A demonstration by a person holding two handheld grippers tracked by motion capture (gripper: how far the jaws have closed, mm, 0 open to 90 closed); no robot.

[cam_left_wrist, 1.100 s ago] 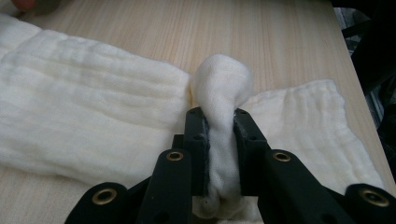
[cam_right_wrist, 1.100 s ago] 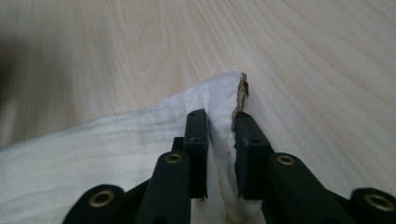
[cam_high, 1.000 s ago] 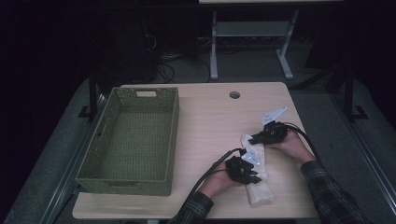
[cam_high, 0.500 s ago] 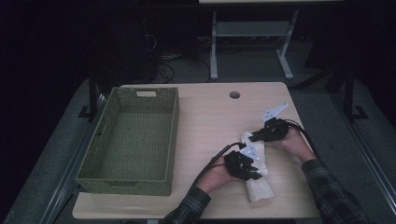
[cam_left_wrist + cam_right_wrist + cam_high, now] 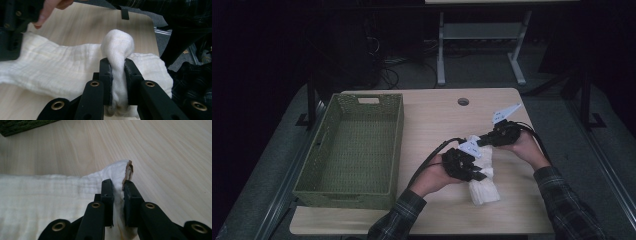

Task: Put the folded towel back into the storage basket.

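Note:
A white folded cloth (image 5: 482,172) lies on the wooden table at the right of centre. My left gripper (image 5: 477,170) is shut on a bunched fold of the cloth (image 5: 117,50), which bulges up between its jaws. My right gripper (image 5: 479,142) is shut on the cloth's far end, pinching a corner (image 5: 126,173) with a brown edge. In the left gripper view the cloth (image 5: 57,67) spreads leftward to the right gripper's black body (image 5: 12,30) and a fingertip of the person's hand.
A green woven basket (image 5: 354,150) stands empty on the left side of the table (image 5: 437,120). A round cable hole (image 5: 463,101) sits near the table's far edge. Bare wood (image 5: 162,150) lies beyond the cloth. Desk legs and cables stand behind the table.
The left hand and its gripper have shifted slightly up and left along the cloth. The right gripper has hardly moved.

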